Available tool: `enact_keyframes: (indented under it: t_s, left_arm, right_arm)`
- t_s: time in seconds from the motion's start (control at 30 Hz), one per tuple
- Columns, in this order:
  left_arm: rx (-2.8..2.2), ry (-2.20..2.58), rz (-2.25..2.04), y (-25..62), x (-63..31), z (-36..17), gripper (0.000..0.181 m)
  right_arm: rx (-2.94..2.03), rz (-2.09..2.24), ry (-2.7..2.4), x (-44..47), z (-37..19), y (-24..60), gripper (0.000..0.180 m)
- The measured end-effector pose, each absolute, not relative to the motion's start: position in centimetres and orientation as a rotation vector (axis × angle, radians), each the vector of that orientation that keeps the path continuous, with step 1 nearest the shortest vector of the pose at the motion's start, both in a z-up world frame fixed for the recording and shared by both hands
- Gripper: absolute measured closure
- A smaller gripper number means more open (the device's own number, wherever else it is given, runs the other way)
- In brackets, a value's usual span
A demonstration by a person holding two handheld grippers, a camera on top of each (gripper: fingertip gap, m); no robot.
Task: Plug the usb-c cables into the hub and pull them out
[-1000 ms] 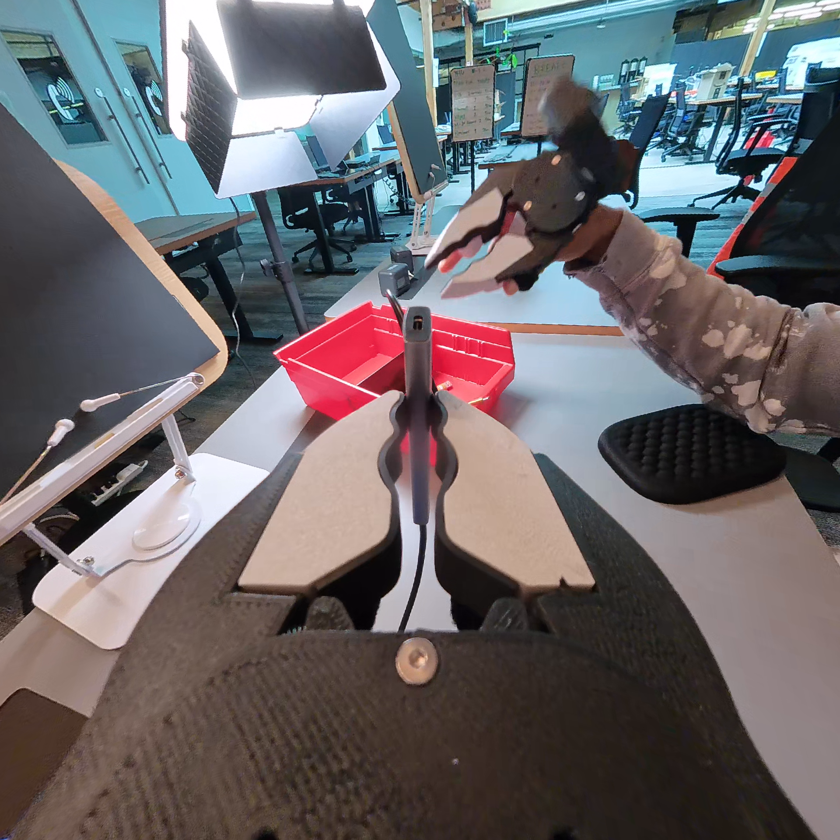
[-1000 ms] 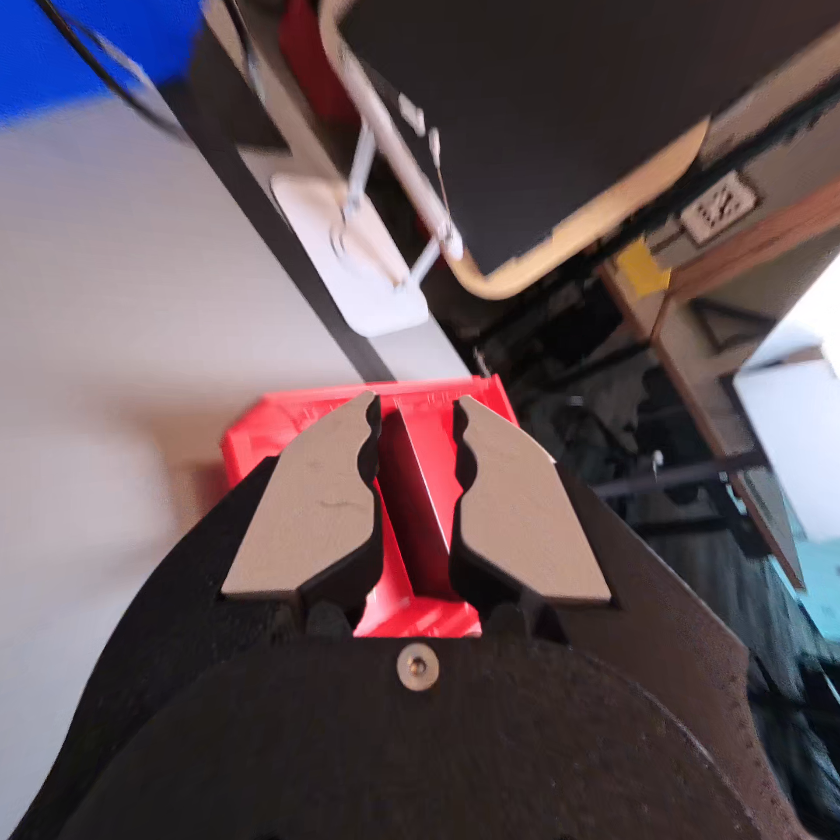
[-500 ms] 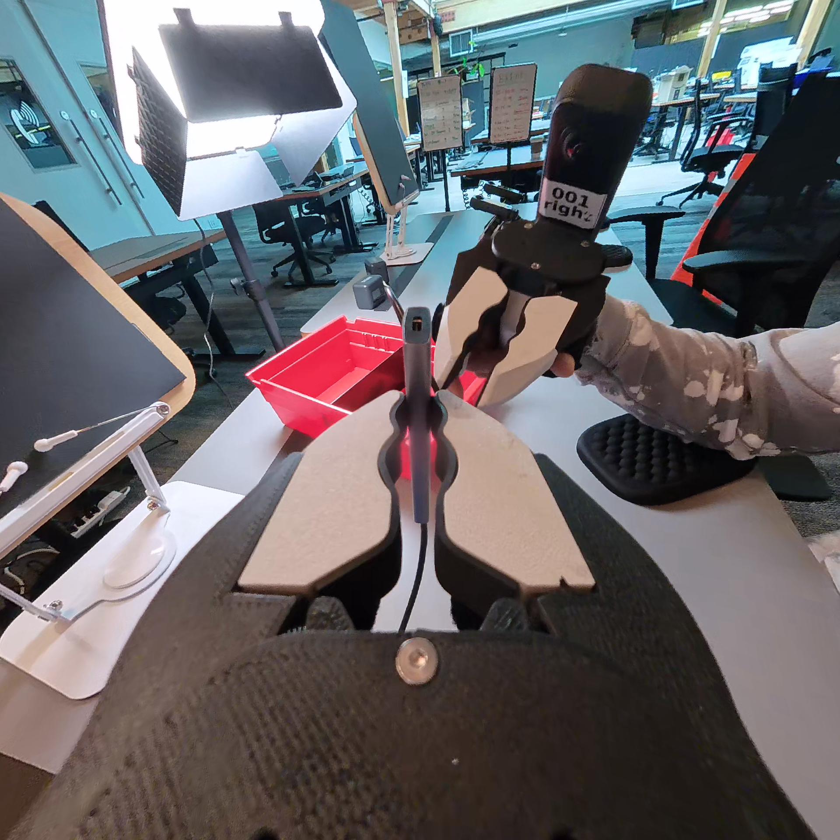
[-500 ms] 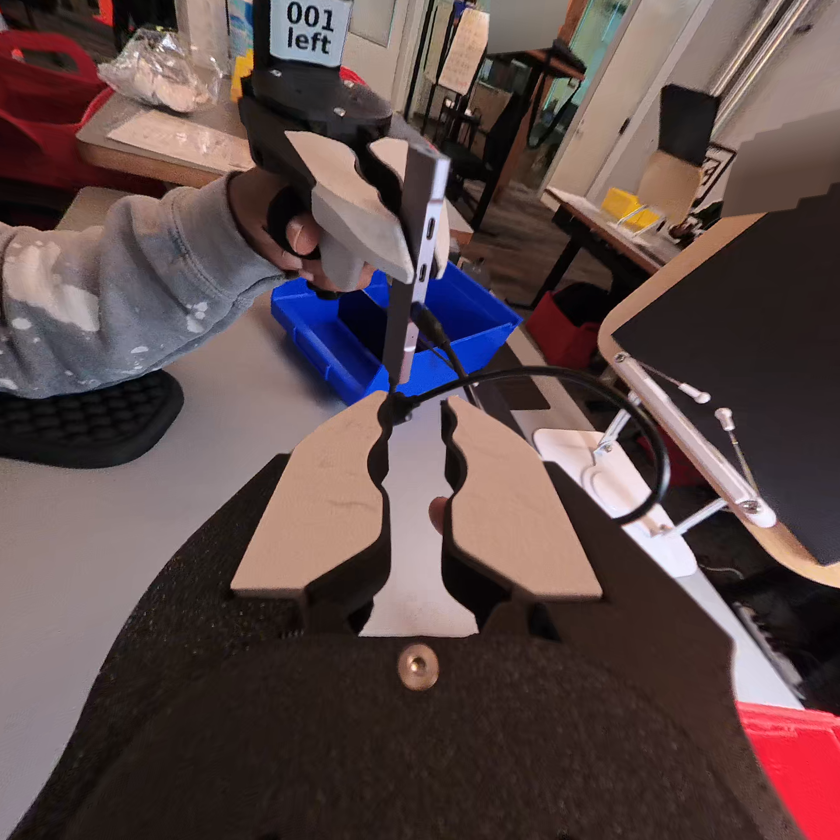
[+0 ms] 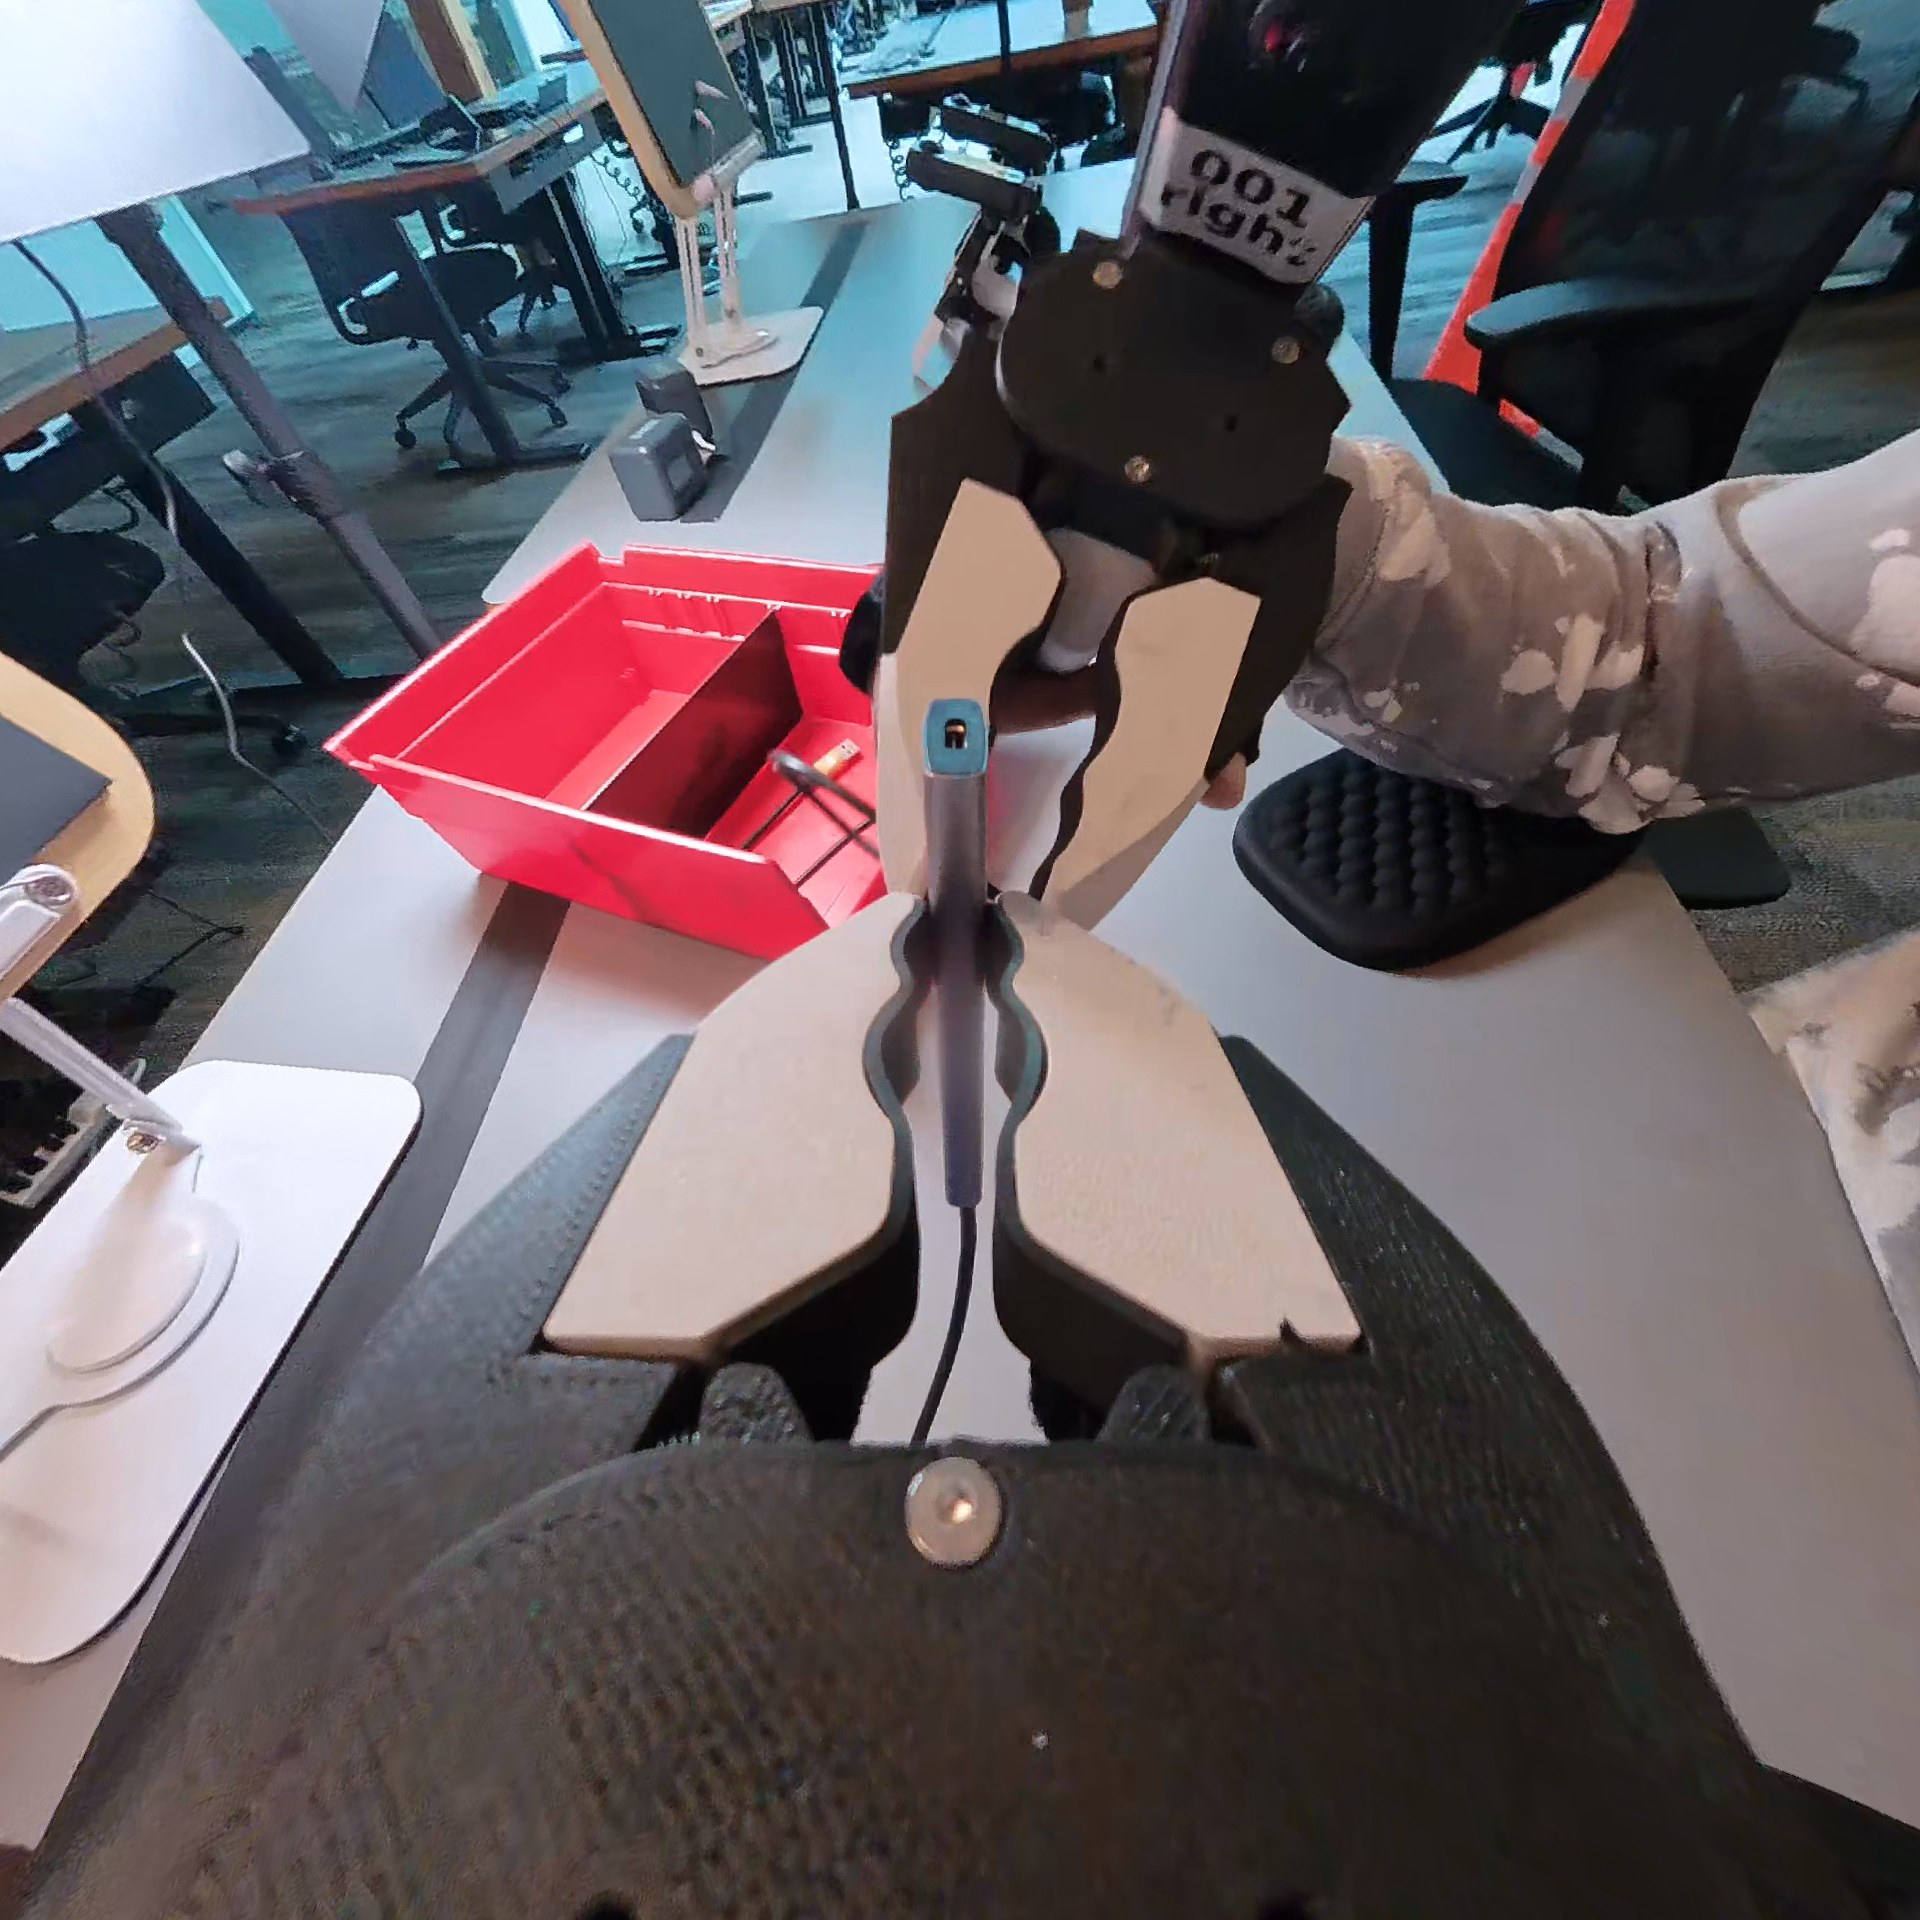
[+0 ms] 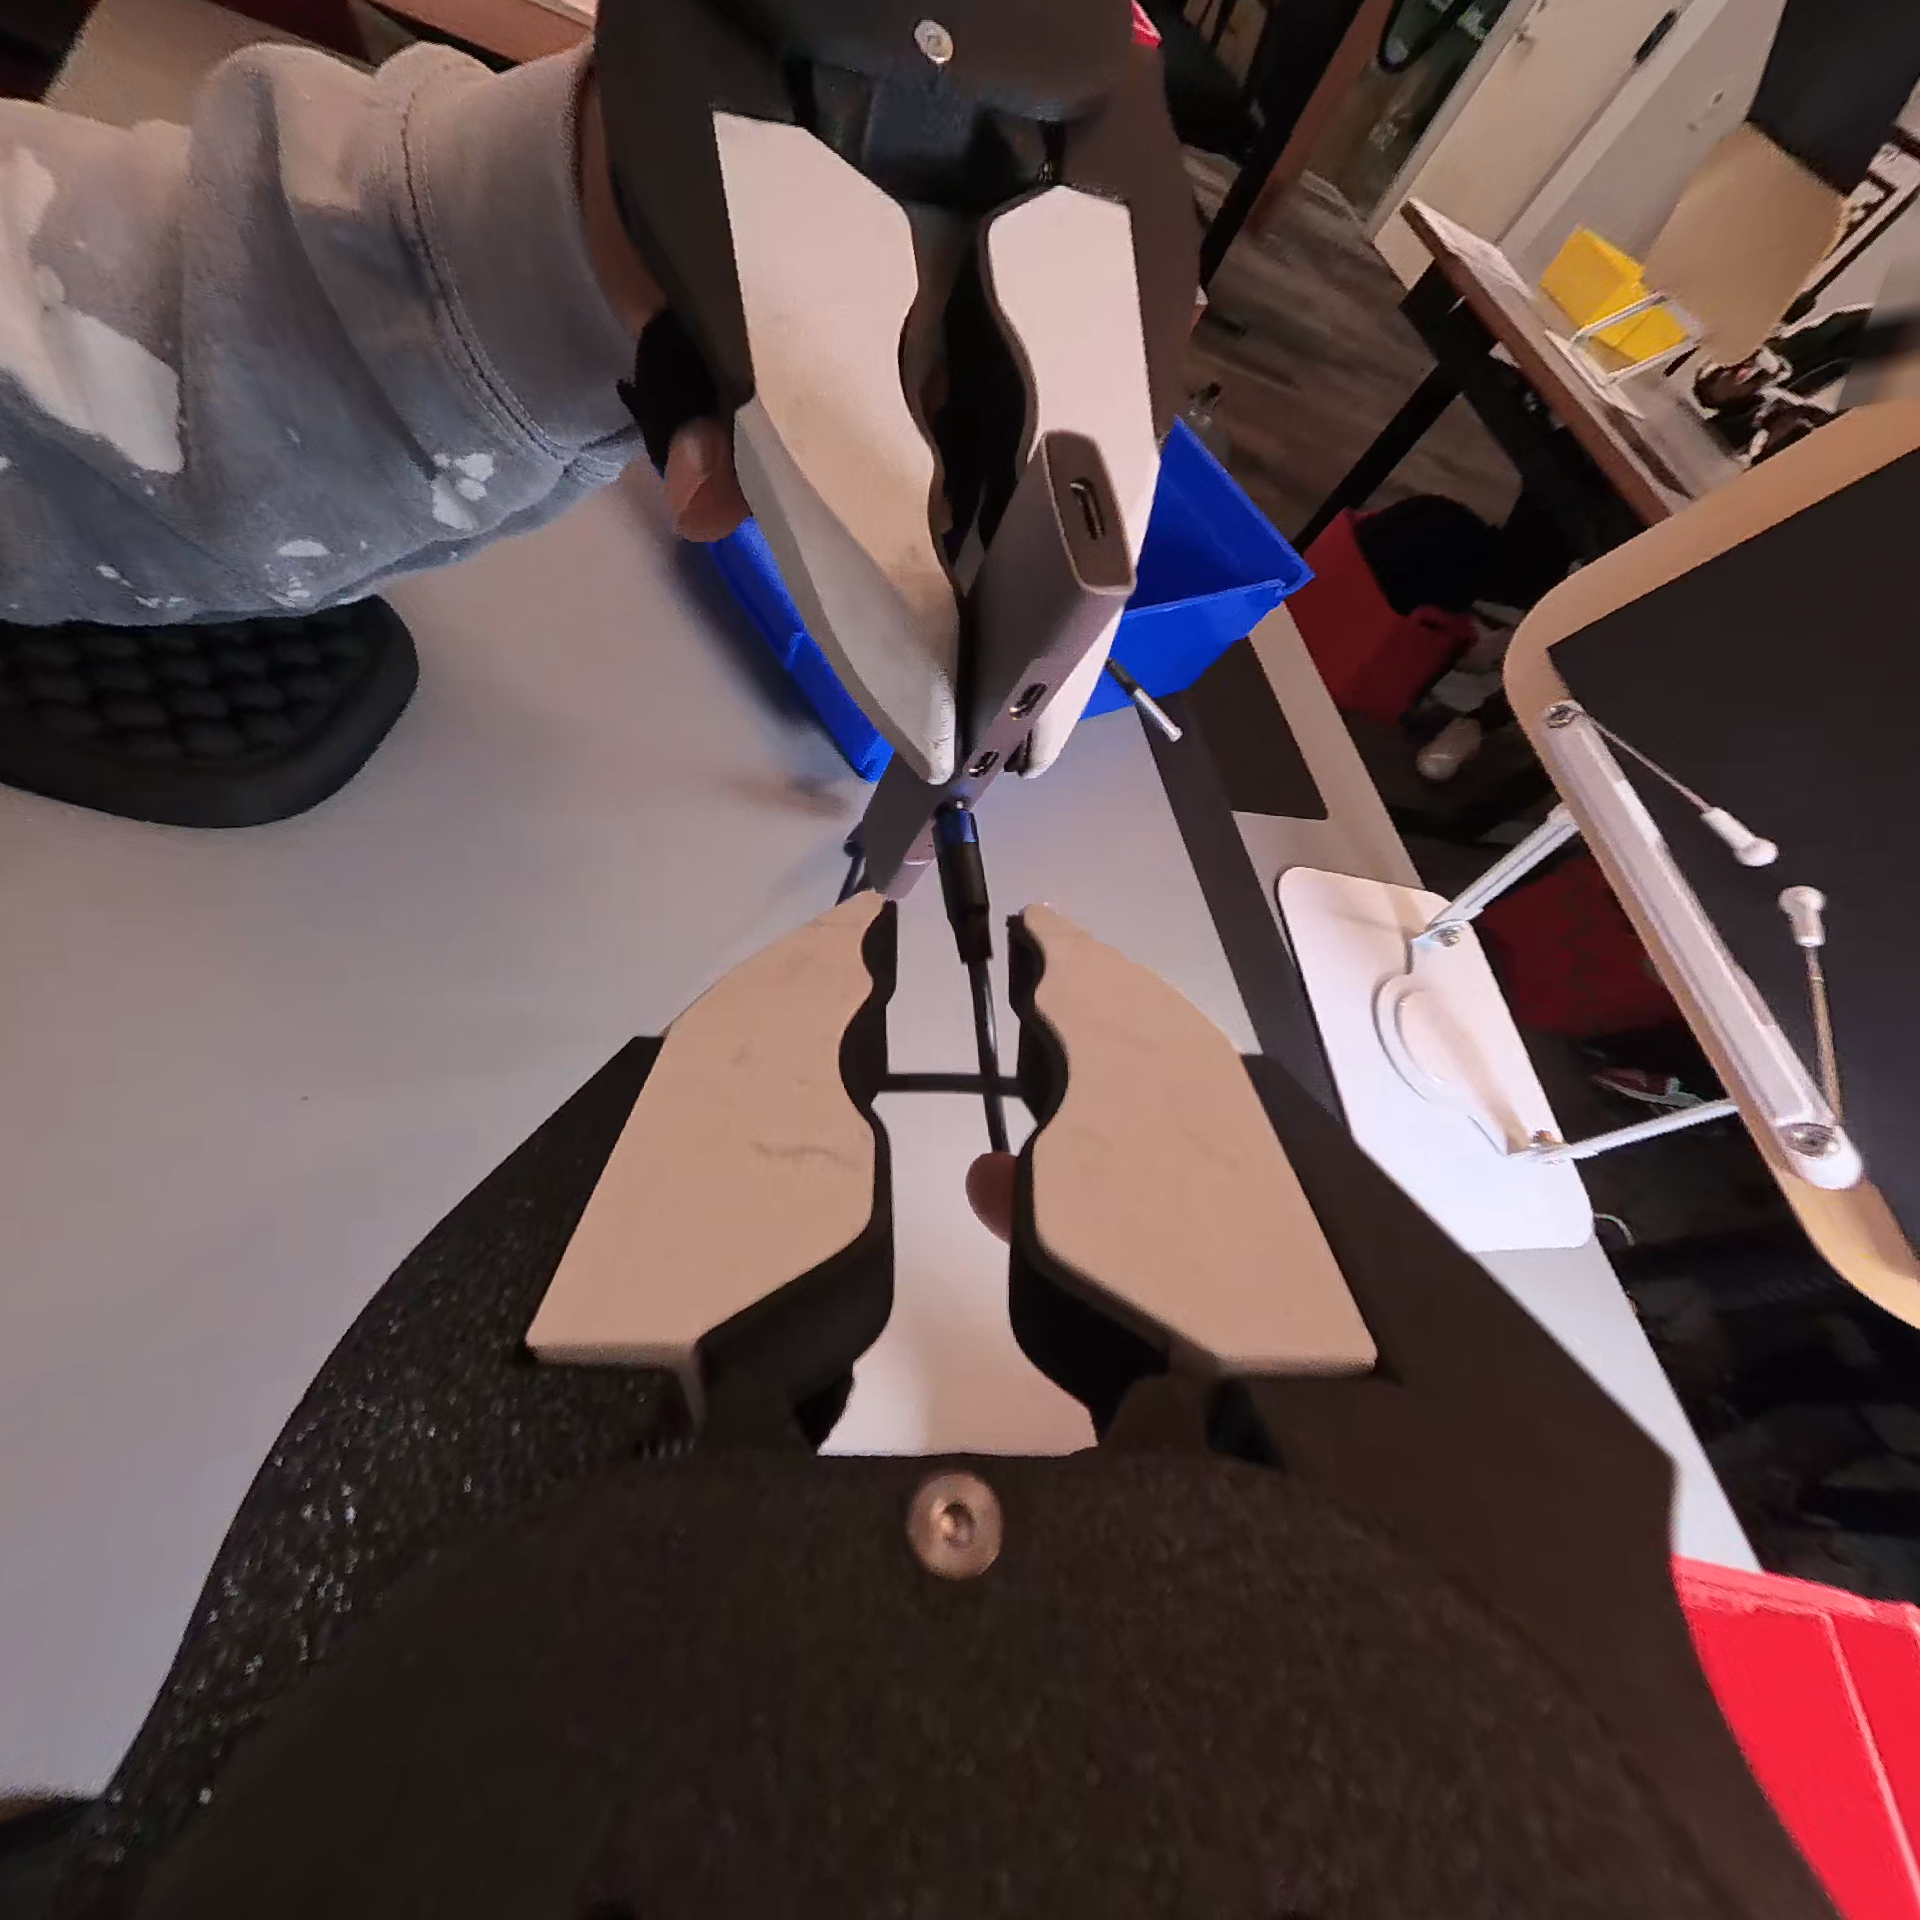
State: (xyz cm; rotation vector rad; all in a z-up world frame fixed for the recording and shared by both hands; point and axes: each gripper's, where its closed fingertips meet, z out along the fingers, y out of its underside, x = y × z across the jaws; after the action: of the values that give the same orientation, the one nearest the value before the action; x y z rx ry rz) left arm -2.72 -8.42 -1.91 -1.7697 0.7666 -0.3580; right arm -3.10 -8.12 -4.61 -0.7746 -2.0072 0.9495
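Left wrist view: the left gripper (image 5: 954,914) is clamped on the slim grey USB-C hub (image 5: 954,935), which stands on edge between its fingers and juts forward past the tips. Just ahead hangs the right gripper (image 5: 1049,831), fingers pointing down beside the hub's far end; a red bin (image 5: 623,769) sits ahead to the left.

Right wrist view: the right gripper's jaws stand apart, straddling a black USB-C cable (image 6: 982,997) whose plug (image 6: 961,852) already sits in the hub's side port. The step in hand looks like pulling out: next, close on the plug body and draw straight back along the port axis.
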Motion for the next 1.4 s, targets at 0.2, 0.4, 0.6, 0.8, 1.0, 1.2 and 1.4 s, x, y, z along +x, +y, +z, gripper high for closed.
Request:
enact_keyframes:
  t_s: [0.2,0.4,0.6,0.8,1.0,1.2,1.4]
  left_arm:
    - [-1.717,0.779,-0.438,-8.5,-1.8,-1.6,0.171]
    - [-1.672,0.788,-0.477,-8.8,-1.2,-1.2,0.171]
    - [-1.74,0.866,-0.482,-9.5,-0.9,-2.9,0.156]
    - [-1.729,0.895,-0.405,-9.0,-0.7,-3.1,0.171]
    - [-1.673,0.915,-0.352,-9.0,-0.3,-2.4,0.171]
    - [-1.654,0.926,-0.355,-9.1,0.0,-2.3,0.171]
    - [-1.691,0.964,-0.282,-9.0,-0.5,-2.9,0.171]
  right_arm:
    - [-0.754,1.069,-2.002,-2.8,-4.3,-8.8,0.172]
    - [-0.74,1.111,-2.025,-1.9,-4.0,-8.9,0.173]
    - [-0.735,1.113,-2.042,-1.0,-3.5,-8.6,0.173]
    - [-0.71,1.1,-2.042,-0.8,-3.3,-8.9,0.173]
    - [-0.678,1.103,-2.023,-0.6,-3.0,-8.9,0.173]
    - [-0.662,1.098,-2.025,-0.7,-3.1,-9.2,0.173]
    - [-0.674,1.085,-2.043,-1.0,-3.5,-8.9,0.173]
